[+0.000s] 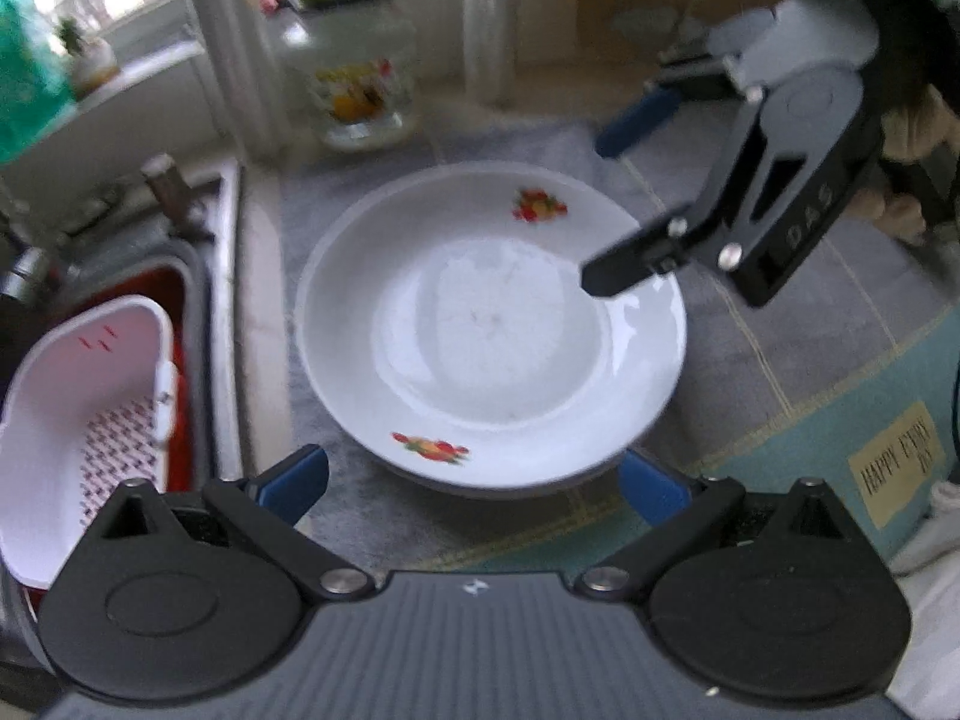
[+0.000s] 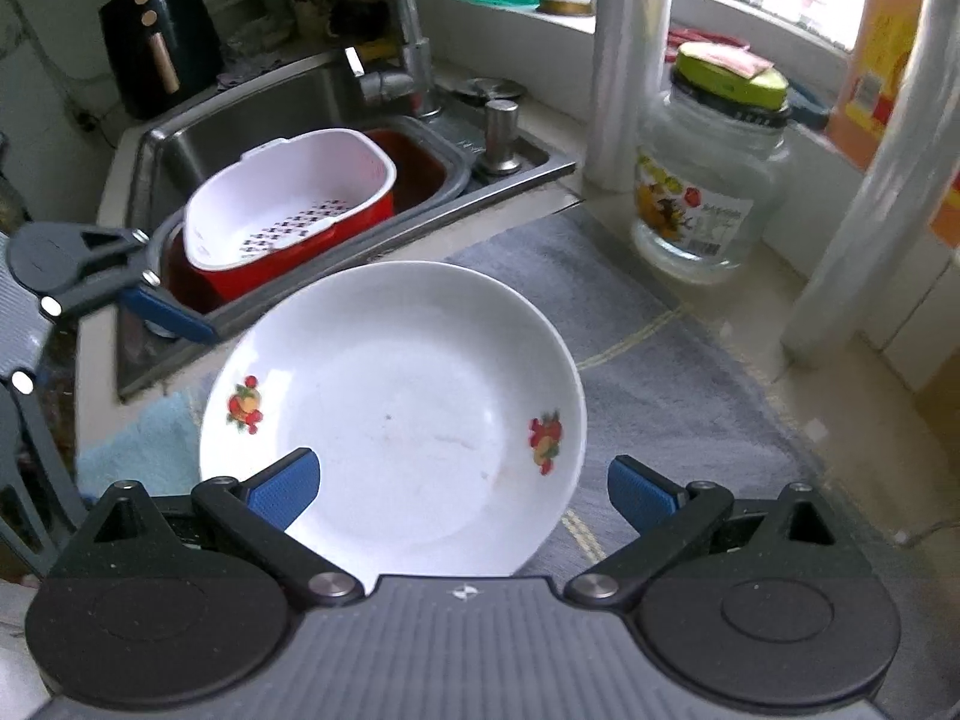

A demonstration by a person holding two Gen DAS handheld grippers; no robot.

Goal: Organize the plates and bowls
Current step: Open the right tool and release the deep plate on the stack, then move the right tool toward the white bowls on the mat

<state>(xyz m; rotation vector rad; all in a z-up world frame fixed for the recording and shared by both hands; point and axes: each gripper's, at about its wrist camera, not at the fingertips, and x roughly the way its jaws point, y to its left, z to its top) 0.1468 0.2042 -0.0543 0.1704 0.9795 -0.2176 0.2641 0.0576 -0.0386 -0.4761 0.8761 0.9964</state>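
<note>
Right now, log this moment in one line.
left gripper: open, at plate | right gripper: open over rim | plate on mat

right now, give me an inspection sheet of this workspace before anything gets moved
Surface: grey mat over the counter, a blue cloth at its sink-side edge.
Job's things: one white plate with fruit prints, lying on the mat; whether another dish sits beneath it is unclear.
Clutter: glass jar with a green lid; white colander in a red tub in the sink.
Grippers: left gripper open at the plate's near rim; right gripper open above the plate.
Cables: nothing seen.
Surroundings: faucet, window sill, black appliance.
</note>
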